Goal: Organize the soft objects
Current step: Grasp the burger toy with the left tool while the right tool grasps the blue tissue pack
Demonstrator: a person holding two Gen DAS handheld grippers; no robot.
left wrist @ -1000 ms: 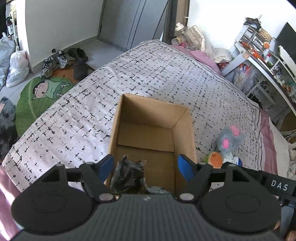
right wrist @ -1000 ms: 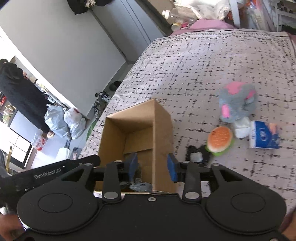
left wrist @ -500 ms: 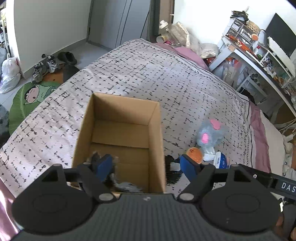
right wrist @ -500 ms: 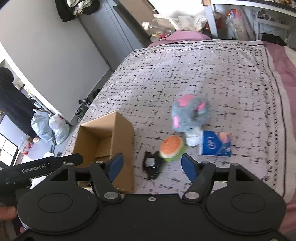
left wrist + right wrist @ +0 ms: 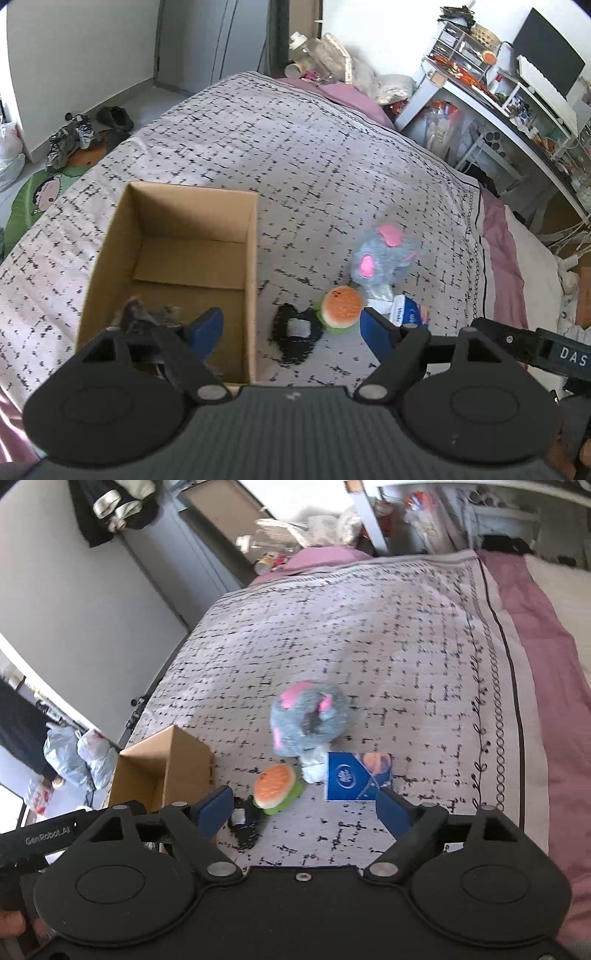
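We hold both grippers, left (image 5: 291, 328) and right (image 5: 304, 808), with fingers spread wide, gripping nothing. The cardboard box (image 5: 255, 266) sits left of centre (burger toy (image 5: 341, 304) just right).

— What was altered at the left gripper (image 5: 291, 330)?
— It was shifted off the cardboard box (image 5: 255, 280) toward the black pouch (image 5: 293, 338); its jaws were kept wide.

— And the right gripper (image 5: 304, 808)?
— It was spread from nearly closed to wide and swung from the box to the burger toy (image 5: 275, 784), grey plush (image 5: 308, 720) and blue tissue pack (image 5: 356, 777).
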